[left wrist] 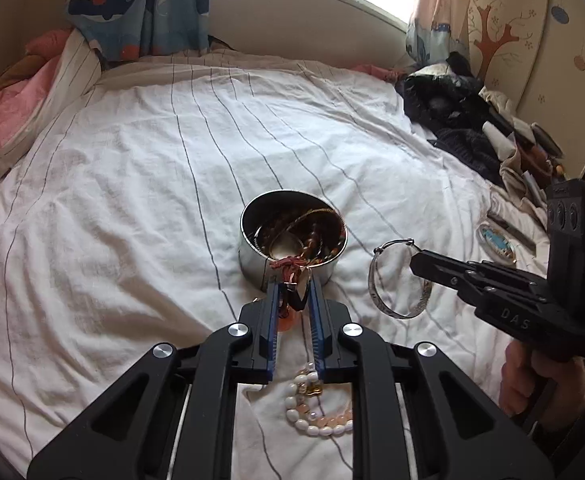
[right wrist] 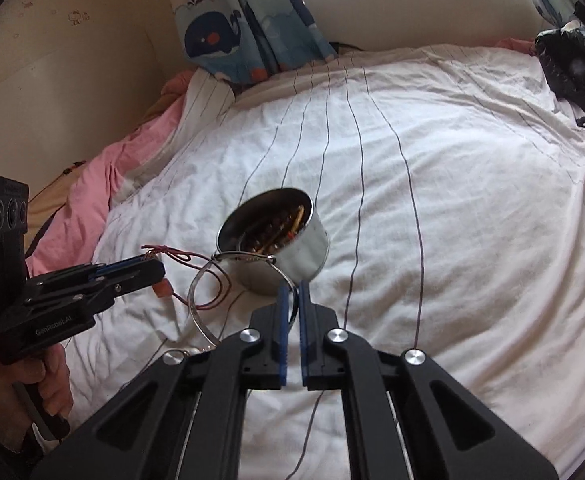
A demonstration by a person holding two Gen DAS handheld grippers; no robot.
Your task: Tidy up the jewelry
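Round shiny metal tin (left wrist: 292,240), lid off, sits mid-bed on white bedsheet w/ thin dark stripes (left wrist: 132,160); holds brown bead strands, gold chain, other pieces, tangled.

Left gripper (left wrist: 294,292): blue-padded jaws narrow, closed on red cord necklace w/ dark pendant (left wrist: 292,280). Cord knot lies at jaw tips, touching near rim of tin; an orange bead hangs below betw. the fingers. In right wrist view, cord loops (right wrist: 188,258) trail from jaws down to sheet, beside tin.

Right gripper (right wrist: 291,286): jaws narrow, clamped on thin silver bangle w/ wire clasp (left wrist: 400,280). Bangle held upright, off sheet, just right of tin in left wrist view; band runs betw. the pads, clasp end (right wrist: 248,258) close against tin wall per right wrist view. Contact w/ tin: cannot tell.

White & peach pearl-bead bracelet w/ gold charm (left wrist: 316,408): on sheet, under left gripper body, near side of tin, apart from jaws.

Oval blue-faced metal piece (left wrist: 496,242): on sheet, far right, beyond right gripper.

Dark clothing pile (left wrist: 452,108): right edge of bed.
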